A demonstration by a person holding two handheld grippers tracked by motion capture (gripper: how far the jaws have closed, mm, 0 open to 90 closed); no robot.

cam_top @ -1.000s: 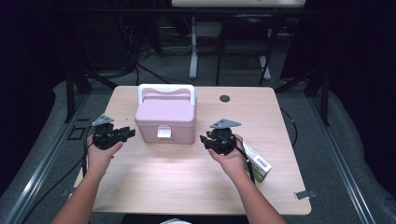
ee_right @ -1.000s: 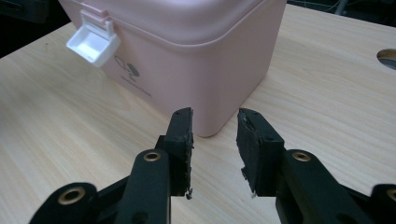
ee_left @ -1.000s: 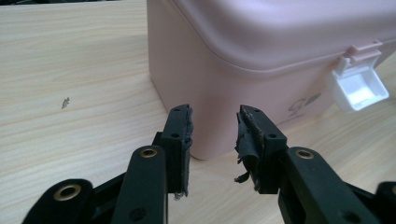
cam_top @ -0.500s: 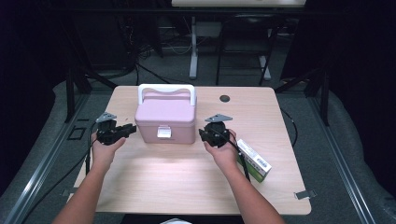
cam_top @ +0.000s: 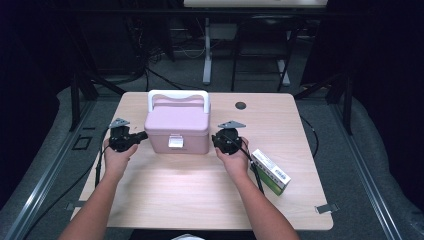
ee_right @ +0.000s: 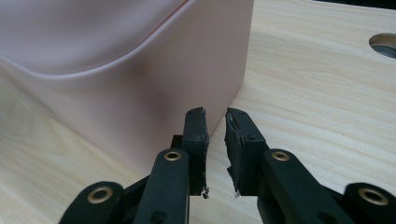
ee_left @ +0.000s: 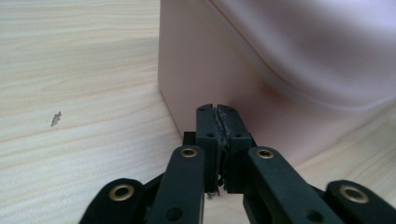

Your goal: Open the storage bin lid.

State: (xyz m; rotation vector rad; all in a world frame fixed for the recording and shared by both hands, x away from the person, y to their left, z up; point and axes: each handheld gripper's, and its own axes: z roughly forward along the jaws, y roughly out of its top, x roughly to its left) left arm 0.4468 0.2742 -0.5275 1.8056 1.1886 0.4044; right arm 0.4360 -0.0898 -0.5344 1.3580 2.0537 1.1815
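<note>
Smooth, satin pink plastic box sits on a matt, pale wood-grain table.

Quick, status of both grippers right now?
Left gripper: closed, holding nothing, tips at the pink box.
Right gripper: slightly open, holding nothing, beside the box's corner.

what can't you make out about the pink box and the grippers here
- Pink box contents: lid shut, high view.
- Whether the left gripper touches the box: left gripper view, jaws cover the spot.
- Print on the green carton: too small, high view.
- Box top: cut off by the edge, right gripper view.
</note>
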